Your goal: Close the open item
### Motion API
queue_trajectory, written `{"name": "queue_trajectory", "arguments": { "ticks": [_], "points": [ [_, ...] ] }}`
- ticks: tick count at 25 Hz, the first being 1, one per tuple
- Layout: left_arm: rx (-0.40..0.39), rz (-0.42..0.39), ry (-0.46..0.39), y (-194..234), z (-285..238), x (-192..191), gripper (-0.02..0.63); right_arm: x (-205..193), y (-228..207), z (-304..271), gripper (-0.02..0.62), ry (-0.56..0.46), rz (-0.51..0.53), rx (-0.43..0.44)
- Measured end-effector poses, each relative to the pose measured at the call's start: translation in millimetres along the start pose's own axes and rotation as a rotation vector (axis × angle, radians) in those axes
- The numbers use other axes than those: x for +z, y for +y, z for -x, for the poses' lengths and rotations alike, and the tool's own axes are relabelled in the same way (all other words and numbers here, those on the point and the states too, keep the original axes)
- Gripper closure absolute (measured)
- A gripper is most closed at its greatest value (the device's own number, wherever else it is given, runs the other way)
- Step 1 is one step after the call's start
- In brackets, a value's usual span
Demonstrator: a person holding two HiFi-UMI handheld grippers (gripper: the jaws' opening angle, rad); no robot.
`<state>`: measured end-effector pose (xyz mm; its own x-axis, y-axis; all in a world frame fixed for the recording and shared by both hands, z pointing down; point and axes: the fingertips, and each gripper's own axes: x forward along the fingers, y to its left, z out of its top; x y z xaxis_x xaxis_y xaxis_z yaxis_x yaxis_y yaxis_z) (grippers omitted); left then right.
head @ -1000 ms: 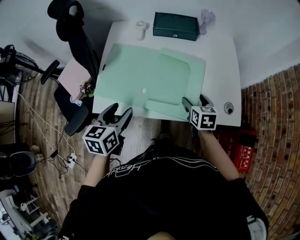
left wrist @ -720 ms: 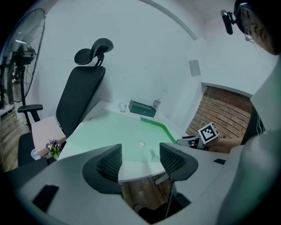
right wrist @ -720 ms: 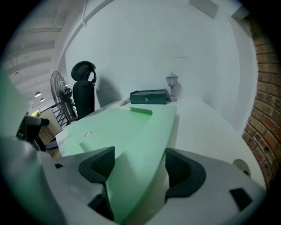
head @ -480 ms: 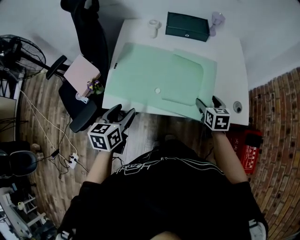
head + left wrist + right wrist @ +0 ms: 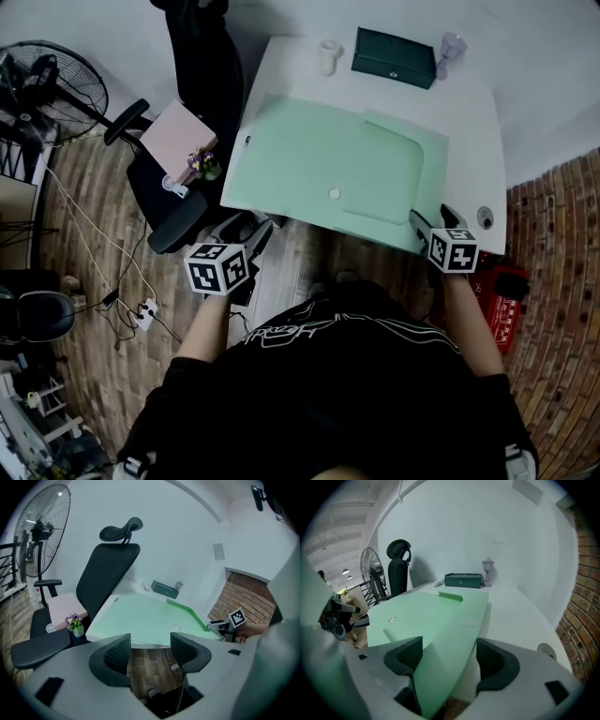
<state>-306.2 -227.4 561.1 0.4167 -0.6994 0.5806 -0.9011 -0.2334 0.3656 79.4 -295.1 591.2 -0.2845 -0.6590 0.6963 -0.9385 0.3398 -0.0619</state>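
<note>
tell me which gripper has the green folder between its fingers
The right gripper: the green folder sits between its open fingers. The left gripper frames only wooden floor.

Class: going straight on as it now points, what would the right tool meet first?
Most likely the green folder: its near corner lies between the right tool's open jaws.

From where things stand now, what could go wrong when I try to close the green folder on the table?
1. The green folder overhangs the near edge of the table, with its corner between the jaws of the open right gripper. A tug might slide it off.
2. The left gripper hangs open over the floor, so nothing pins the folder down.
</note>
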Motion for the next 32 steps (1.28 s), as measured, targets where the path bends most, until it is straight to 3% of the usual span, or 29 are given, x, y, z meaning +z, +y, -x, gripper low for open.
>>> {"name": "queue_trajectory", "arguments": {
  "ticks": [4, 9, 21, 27, 32],
  "points": [
    [0.035, 0.004, 0.036, 11.1, -0.9, -15.3, 0.334, -3.6, 2.6, 5.1, 0.238, 0.006, 0.015, 0.010],
    [0.002, 0.090, 0.071, 12.7, -7.5, -39.8, 0.334, -9.5, 8.8, 10.0, 0.238, 0.005, 0.035, 0.020],
    [-0.016, 0.135, 0.143, 14.0, -41.8, -58.8, 0.334, -12.0, 11.5, 9.6, 0.236, 0.014, 0.046, 0.016],
    [-0.078, 0.208, 0.127, 12.9, -44.9, -59.8, 0.335, -13.4, 10.0, 9.6, 0.236, 0.009, 0.048, 0.009],
    [-0.134, 0.185, 0.091, -1.0, -46.5, -49.7, 0.367, -14.1, 9.7, 8.3, 0.236, 0.008, 0.049, 0.006]
  ]
}}
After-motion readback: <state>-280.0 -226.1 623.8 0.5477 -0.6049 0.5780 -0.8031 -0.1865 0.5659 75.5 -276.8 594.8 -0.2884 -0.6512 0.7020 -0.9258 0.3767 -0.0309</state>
